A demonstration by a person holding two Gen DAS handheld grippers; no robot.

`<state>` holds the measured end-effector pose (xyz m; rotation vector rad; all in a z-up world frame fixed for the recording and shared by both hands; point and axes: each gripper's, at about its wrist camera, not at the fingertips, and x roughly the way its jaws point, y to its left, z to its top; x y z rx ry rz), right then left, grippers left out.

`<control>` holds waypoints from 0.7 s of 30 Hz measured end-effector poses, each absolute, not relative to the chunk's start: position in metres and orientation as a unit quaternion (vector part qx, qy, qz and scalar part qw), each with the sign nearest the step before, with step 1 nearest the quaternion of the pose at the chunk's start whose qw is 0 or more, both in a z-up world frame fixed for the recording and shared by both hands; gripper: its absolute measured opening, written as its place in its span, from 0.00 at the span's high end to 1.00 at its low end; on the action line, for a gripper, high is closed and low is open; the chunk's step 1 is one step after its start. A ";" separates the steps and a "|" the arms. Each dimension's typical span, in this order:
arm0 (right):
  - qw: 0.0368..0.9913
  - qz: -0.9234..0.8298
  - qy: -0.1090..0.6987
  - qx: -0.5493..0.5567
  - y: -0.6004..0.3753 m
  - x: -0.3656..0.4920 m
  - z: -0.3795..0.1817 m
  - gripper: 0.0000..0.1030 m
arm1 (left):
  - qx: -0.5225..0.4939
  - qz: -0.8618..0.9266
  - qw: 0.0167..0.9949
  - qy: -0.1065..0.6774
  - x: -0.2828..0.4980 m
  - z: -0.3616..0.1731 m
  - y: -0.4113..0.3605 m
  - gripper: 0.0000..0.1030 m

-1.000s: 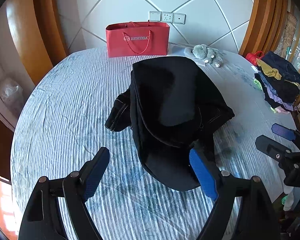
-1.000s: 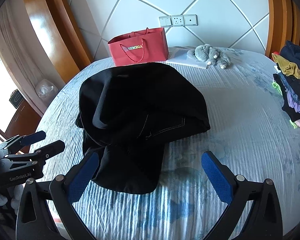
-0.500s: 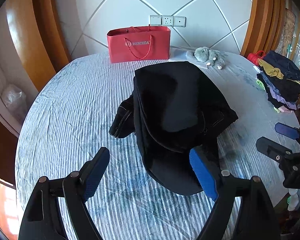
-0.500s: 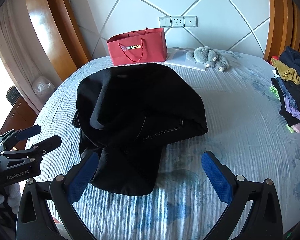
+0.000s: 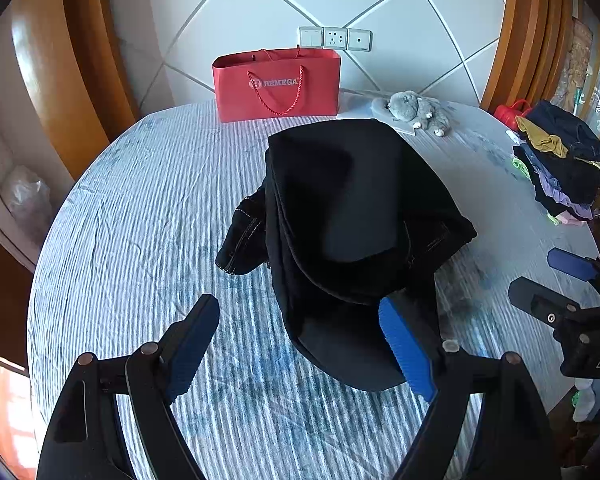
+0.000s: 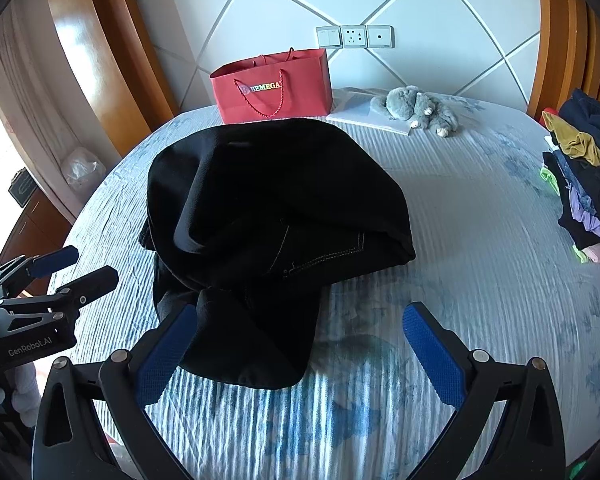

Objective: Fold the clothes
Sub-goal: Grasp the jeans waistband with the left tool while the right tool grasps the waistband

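A black pair of jeans (image 5: 352, 216) lies roughly folded in a heap in the middle of the striped blue-white bedspread (image 5: 140, 208); it also shows in the right wrist view (image 6: 268, 208). My left gripper (image 5: 300, 332) is open and empty, held just short of the heap's near edge. My right gripper (image 6: 300, 336) is open and empty, also at the heap's near edge. Each gripper shows at the side of the other's view: the right gripper (image 5: 556, 284) and the left gripper (image 6: 68, 268).
A red BEMEGA paper bag (image 5: 276, 84) stands at the back by the wall. A grey plush toy (image 5: 416, 110) lies on a white book to its right. A stack of folded clothes (image 5: 560, 164) sits at the bed's right edge.
Both grippers have pulled back and up a little, so the jeans sit slightly lower and farther in each view. The jeans have not moved.
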<state>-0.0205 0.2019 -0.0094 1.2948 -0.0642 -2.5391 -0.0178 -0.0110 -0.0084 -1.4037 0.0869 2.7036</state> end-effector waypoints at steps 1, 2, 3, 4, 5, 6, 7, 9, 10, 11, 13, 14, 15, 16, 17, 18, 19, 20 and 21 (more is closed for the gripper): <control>0.145 -0.881 -0.023 0.450 0.203 -0.021 -0.010 0.00 | -0.461 0.886 0.048 0.028 -0.018 -0.009 -0.011 0.19; 0.145 -0.880 -0.027 0.451 0.204 -0.023 -0.011 0.00 | -0.462 0.885 0.051 0.027 -0.020 -0.010 -0.011 0.19; 0.145 -0.879 -0.030 0.453 0.206 -0.024 -0.012 0.00 | -0.462 0.885 0.055 0.025 -0.023 -0.010 -0.011 0.19; 0.144 -0.879 -0.033 0.454 0.208 -0.025 -0.013 0.00 | -0.461 0.885 0.060 0.023 -0.026 -0.011 -0.011 0.19; 0.143 -0.878 -0.037 0.456 0.210 -0.027 -0.014 0.00 | -0.460 0.886 0.064 0.021 -0.028 -0.012 -0.011 0.19; 0.139 -0.877 -0.041 0.458 0.214 -0.031 -0.015 0.00 | -0.457 0.886 0.071 0.019 -0.033 -0.012 -0.010 0.19; 0.135 -0.877 -0.044 0.460 0.219 -0.034 -0.017 0.00 | -0.457 0.886 0.074 0.018 -0.039 -0.014 -0.008 0.19; 0.128 -0.875 -0.051 0.463 0.228 -0.040 -0.019 0.00 | -0.458 0.885 0.084 0.016 -0.050 -0.017 -0.003 0.19; 0.126 -0.874 -0.055 0.465 0.233 -0.044 -0.021 0.00 | -0.459 0.884 0.091 0.015 -0.056 -0.020 0.001 0.19; 0.125 -0.873 -0.058 0.469 0.237 -0.048 -0.024 0.00 | -0.459 0.883 0.097 0.015 -0.063 -0.022 0.006 0.19; 0.125 -0.868 -0.061 0.476 0.247 -0.060 -0.032 0.00 | -0.461 0.882 0.090 0.031 -0.079 -0.032 0.017 0.19; 0.123 -0.865 -0.060 0.483 0.251 -0.067 -0.036 0.00 | -0.461 0.882 0.086 0.039 -0.087 -0.037 0.023 0.19; 0.125 -0.863 -0.060 0.486 0.255 -0.075 -0.041 0.00 | -0.462 0.882 0.083 0.046 -0.095 -0.042 0.028 0.19; 0.128 -0.861 -0.062 0.488 0.258 -0.082 -0.046 0.00 | -0.462 0.881 0.079 0.054 -0.102 -0.047 0.034 0.20; 0.130 -0.858 -0.063 0.494 0.261 -0.090 -0.051 0.00 | -0.466 0.880 0.077 0.058 -0.109 -0.054 0.036 0.24; 0.135 -0.854 -0.064 0.499 0.262 -0.098 -0.058 0.00 | -0.469 0.878 0.075 0.061 -0.115 -0.061 0.039 0.31; 0.139 -0.850 -0.064 0.503 0.264 -0.107 -0.065 0.00 | -0.481 0.872 0.073 0.059 -0.121 -0.069 0.039 0.49; 0.142 -0.845 -0.067 0.511 0.264 -0.116 -0.074 0.00 | -0.489 0.868 0.065 0.052 -0.127 -0.075 0.036 0.61; 0.144 -0.840 -0.069 0.519 0.265 -0.125 -0.083 0.00 | -0.488 0.870 0.053 0.046 -0.130 -0.076 0.030 0.69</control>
